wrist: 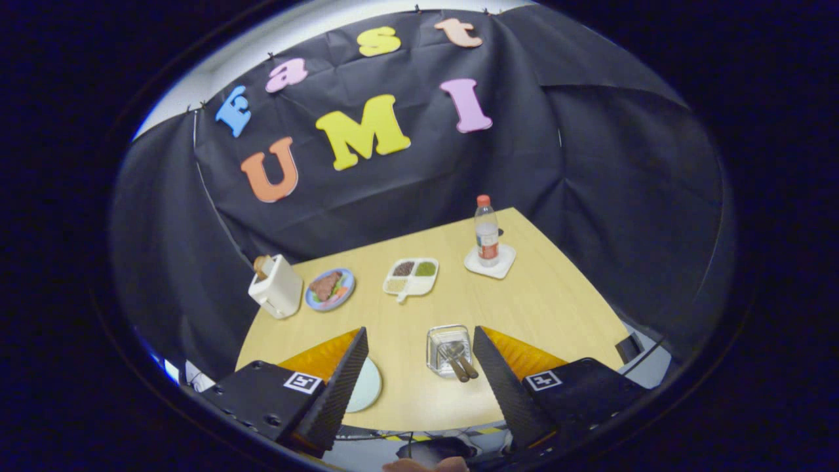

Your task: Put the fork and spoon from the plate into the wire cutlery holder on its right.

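The wire cutlery holder (449, 349) stands on the wooden table (544, 301), between my fingers and nearer the right one. Two wooden-handled utensils (460, 366) lean inside it, handles pointing toward me. The pale plate (367, 385) lies to the holder's left, partly hidden behind my left finger (341, 387); the part that shows is bare. My gripper (419, 380) hovers above the table's near edge, open wide, with nothing between its fingers.
Farther back on the table are a white toaster (275, 286) with bread, a blue plate of food (330, 288), a white divided dish (411, 276) and a bottle (486, 231) on a white coaster (490, 262). Black cloth walls the booth behind.
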